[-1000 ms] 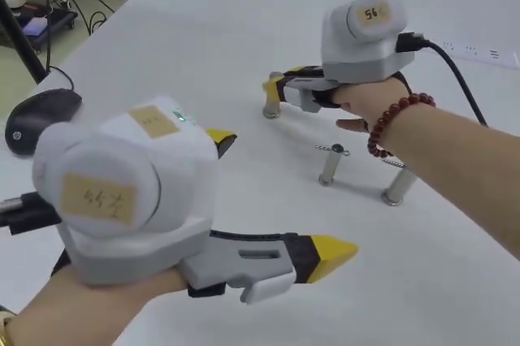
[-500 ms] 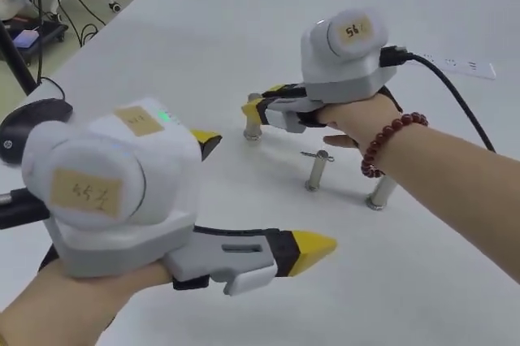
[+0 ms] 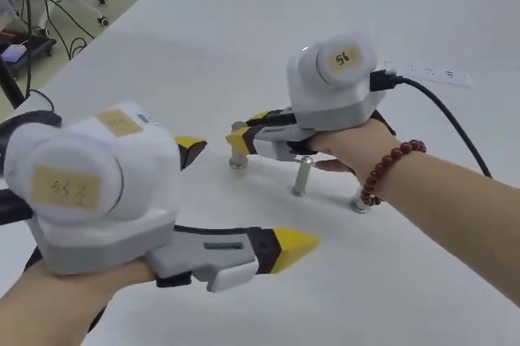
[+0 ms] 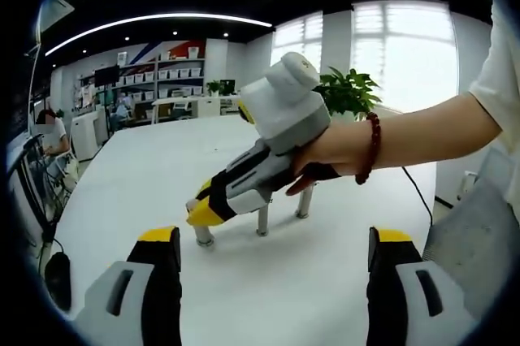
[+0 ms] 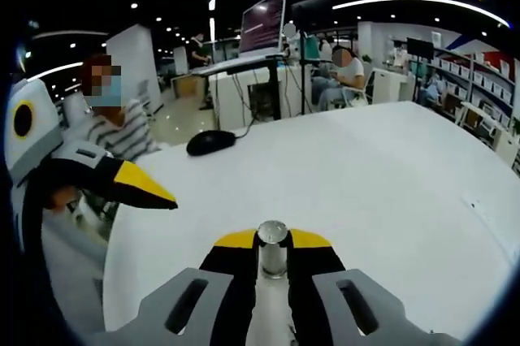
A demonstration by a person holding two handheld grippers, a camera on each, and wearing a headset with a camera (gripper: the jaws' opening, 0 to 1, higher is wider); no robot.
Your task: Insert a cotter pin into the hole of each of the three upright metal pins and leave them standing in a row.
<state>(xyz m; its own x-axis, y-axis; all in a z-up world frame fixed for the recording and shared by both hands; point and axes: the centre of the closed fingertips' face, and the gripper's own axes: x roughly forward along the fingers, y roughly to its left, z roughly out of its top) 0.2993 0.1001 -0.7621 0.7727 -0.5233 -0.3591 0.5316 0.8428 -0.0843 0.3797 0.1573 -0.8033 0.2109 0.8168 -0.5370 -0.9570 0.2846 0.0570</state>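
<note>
On table (image 3: 244,37), 3 upright pins (image 3: 301,179) — right fingers (image 3: 240,140) clamp 1, left fingers (image 3: 291,244) apart

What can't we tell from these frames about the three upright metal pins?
- Middle metal pin top: head view, under the right gripper and its hand; cotter pin unconfirmed.
- Rightmost metal pin: head view, same hand hides all but its base.
- Leftmost metal pin hole: right gripper view, jaws cover shaft.
</note>
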